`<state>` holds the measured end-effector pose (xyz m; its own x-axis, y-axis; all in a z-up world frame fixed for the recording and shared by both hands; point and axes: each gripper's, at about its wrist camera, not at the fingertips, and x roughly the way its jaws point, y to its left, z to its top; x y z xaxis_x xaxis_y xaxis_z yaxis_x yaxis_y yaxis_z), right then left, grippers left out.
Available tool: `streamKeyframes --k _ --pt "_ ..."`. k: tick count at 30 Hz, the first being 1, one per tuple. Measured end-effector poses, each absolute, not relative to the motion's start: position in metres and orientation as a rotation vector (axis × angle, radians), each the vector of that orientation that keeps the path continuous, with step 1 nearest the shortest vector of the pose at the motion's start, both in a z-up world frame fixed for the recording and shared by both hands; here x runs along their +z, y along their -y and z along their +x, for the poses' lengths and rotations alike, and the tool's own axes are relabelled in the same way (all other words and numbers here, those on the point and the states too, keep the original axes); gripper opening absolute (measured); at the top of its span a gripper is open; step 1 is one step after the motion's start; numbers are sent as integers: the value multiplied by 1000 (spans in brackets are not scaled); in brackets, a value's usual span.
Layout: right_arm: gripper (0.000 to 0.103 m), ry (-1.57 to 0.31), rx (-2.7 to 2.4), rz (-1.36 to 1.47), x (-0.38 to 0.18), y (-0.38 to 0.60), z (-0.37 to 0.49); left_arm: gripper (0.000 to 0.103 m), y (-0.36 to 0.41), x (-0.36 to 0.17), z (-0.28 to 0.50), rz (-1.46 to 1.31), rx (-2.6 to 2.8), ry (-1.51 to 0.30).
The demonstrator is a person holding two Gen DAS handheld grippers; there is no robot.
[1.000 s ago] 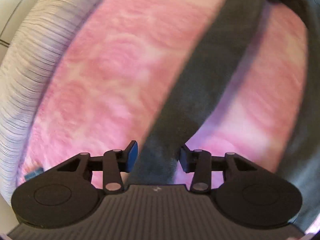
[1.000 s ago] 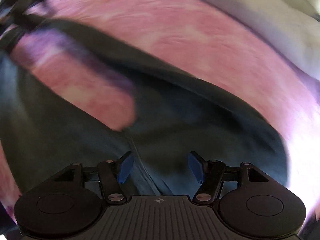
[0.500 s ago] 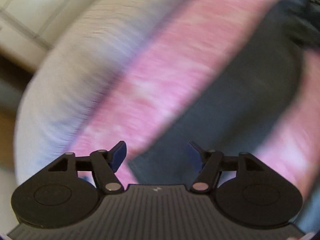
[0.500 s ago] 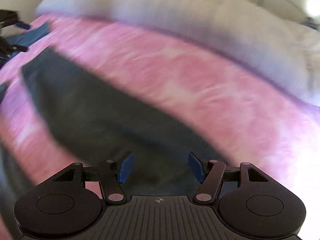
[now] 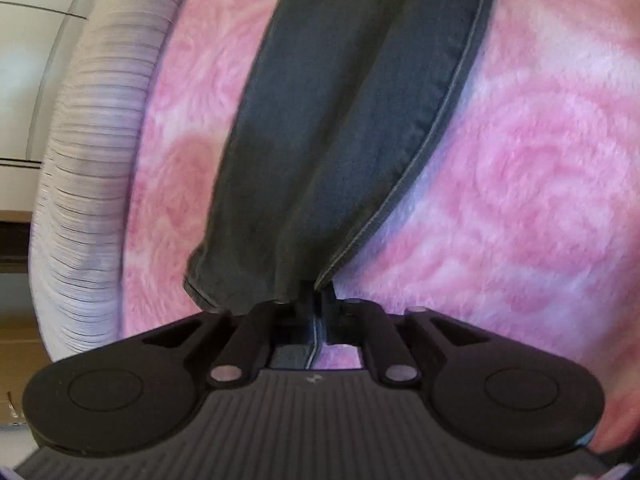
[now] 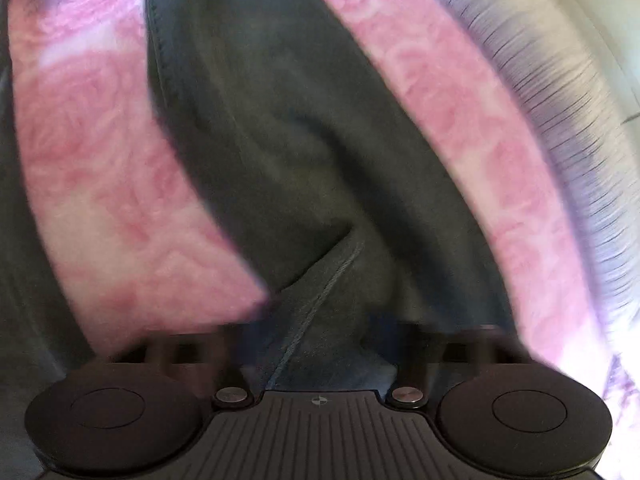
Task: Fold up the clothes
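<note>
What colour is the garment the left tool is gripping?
Dark grey-blue denim jeans with lighter seam stitching, clearest in the left wrist view.

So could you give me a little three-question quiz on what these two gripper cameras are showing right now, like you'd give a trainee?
1. True or false: the left gripper is shut on the seamed edge of the dark jeans.
2. Multiple choice: what do the jeans lie on? A) a wooden table B) a pink fluffy blanket C) a bare tiled floor
3. Short answer: can you tell from the right wrist view whether the right gripper is open or shut?

Key
1. True: the fingers meet with a stitched denim edge pinched between them.
2. B.
3. No: its fingers are blurred and denim covers the space between them.
</note>
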<state>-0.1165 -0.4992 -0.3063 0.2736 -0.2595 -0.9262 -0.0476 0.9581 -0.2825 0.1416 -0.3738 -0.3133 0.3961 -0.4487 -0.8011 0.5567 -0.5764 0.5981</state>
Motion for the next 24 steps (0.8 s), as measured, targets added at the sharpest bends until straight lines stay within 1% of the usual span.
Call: streamKeyframes --k 8,9,10,11,12,13,14,15,16,17,18,20,22,24 --pt "7 -1298 -42 -361 -307 475 -110 3 309 -251 175 1679 -1201 -152" --pt "8 -1292 -59 -362 -307 469 -114 6 299 -243 179 1673 -1180 -161" --pt "8 -1285 -77 -362 -306 463 -117 6 293 -246 181 1693 -1168 -177" --pt "11 -1278 -95 -363 -306 457 -121 8 286 -252 182 1721 -1159 -194" --pt "21 -1271 -113 -363 -306 450 -124 14 282 -257 181 1737 -1154 -206" --pt "29 -1264 -131 -364 -305 444 -128 17 278 -261 180 1751 -1150 -217" --pt "45 -1257 -150 -364 -305 437 -131 21 274 -266 180 1764 -1146 -229" --pt "55 -1250 -168 -364 -305 431 -135 23 269 -265 176 1755 -1137 -225" --pt "59 -1243 -186 -365 -304 425 -138 25 263 -262 172 1740 -1127 -216" --pt "63 -1228 -215 -335 -298 418 -148 31 258 -260 167 1725 -1117 -208" --pt "63 -1219 -244 -313 -292 411 -160 34 250 -256 162 1706 -1113 -200" --pt "64 -1222 -267 -277 -282 388 -191 35 232 -247 149 1671 -1115 -206" --pt "64 -1226 -271 -253 -273 362 -227 39 206 -244 130 1658 -1119 -213" --pt "64 -1241 -259 -250 -270 339 -260 49 178 -242 109 1662 -1135 -197"
